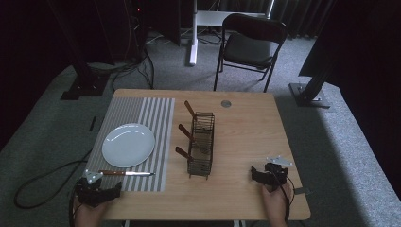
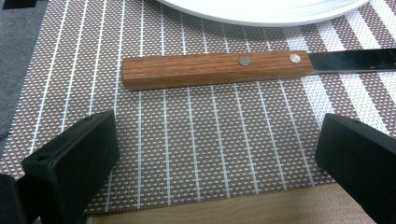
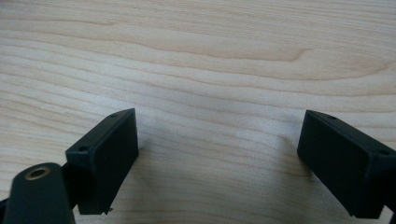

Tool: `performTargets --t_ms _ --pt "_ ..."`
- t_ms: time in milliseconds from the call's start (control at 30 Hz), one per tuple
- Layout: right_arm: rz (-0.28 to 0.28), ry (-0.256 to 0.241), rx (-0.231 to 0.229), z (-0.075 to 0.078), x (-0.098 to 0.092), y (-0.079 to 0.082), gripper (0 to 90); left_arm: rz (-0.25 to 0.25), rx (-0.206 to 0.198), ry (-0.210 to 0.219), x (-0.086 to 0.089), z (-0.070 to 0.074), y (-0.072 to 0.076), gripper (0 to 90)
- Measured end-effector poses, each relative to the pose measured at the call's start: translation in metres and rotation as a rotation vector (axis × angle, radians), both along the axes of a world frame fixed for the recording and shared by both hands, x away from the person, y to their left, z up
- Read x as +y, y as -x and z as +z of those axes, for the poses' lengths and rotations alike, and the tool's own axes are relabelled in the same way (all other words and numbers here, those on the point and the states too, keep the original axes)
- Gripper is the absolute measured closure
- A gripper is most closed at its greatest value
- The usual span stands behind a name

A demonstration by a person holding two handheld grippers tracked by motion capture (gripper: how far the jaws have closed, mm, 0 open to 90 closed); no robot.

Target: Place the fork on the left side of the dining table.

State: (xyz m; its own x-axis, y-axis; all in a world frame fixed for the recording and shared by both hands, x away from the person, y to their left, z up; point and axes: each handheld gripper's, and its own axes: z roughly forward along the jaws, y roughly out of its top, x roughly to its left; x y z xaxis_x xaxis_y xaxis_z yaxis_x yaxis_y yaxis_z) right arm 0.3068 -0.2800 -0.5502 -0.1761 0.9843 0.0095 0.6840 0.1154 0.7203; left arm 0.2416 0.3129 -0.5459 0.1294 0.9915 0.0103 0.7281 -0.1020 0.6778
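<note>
The high view looked forward and down from above the person's side, taking in the whole wooden table (image 1: 246, 123), the striped placemat (image 1: 142, 113) and the chair (image 1: 253, 40) beyond. The left gripper view sat low and close over the placemat (image 2: 196, 140), facing the knife (image 2: 215, 69) and the plate (image 2: 266, 10) rim, things the high view also caught at the table's near left. The right gripper view looked closely down on bare table (image 3: 196, 60) between its spread jaws, at the high view's near right.
</note>
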Motion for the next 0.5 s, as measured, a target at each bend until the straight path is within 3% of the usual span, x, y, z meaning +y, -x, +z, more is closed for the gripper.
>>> performTargets --t_ms 300,500 --pt "0.000 0.000 0.000 0.0000 0.0000 0.0000 12.0 -0.018 -0.013 0.001 0.0013 -0.0011 0.0002 0.0" --pt "0.000 0.000 0.000 0.0000 0.0000 0.0000 12.0 -0.024 0.025 -0.006 0.0015 0.0018 -0.0029 0.0"
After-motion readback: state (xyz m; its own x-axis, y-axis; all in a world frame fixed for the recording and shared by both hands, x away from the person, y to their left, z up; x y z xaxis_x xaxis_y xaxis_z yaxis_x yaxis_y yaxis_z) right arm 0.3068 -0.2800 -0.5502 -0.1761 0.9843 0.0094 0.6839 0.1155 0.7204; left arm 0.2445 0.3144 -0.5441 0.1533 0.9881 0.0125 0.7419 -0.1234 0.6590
